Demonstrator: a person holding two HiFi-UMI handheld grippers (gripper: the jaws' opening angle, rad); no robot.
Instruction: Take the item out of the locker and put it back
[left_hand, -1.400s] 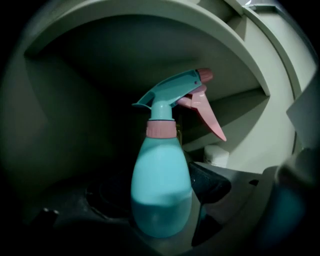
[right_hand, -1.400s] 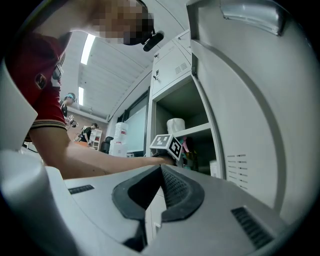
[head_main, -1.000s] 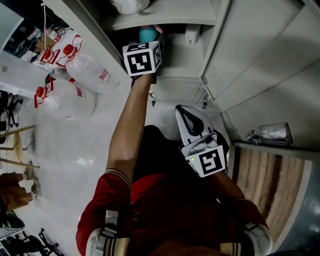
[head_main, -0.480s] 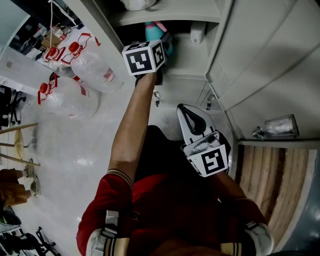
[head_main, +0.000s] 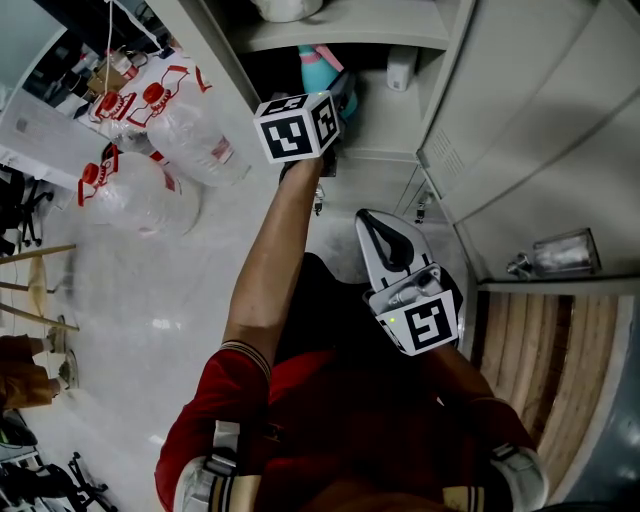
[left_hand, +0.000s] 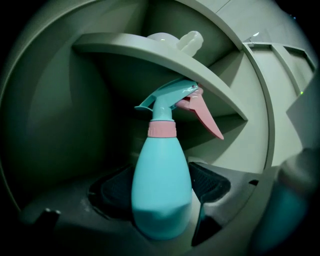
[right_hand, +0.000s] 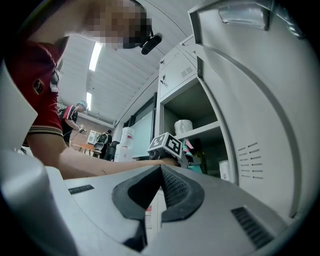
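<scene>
One turquoise plastic spray bottle (left_hand: 161, 180), with a pink collar and pink trigger, sits upright, clamped between the left gripper's (head_main: 340, 98) wide-set pads under the grey metal locker's (left_hand: 60, 125) shelf. The right gripper (right_hand: 159, 172) is closed on nothing. Two clear red-capped water jugs (head_main: 190, 125) sit on the floor.

From the head view, the left gripper (head_main: 340, 98) and its cube hide most of the spray bottle (head_main: 313, 66).

Teal spray bottle (left_hand: 160, 165) upright in the open locker (left_hand: 60, 125)
Pink collar, pink trigger pointing right; lower body clamped between the left gripper's (left_hand: 162, 186) pads; the locker's shelf (left_hand: 165, 57) crosses just above its nozzle, beyond the jaws.
</scene>
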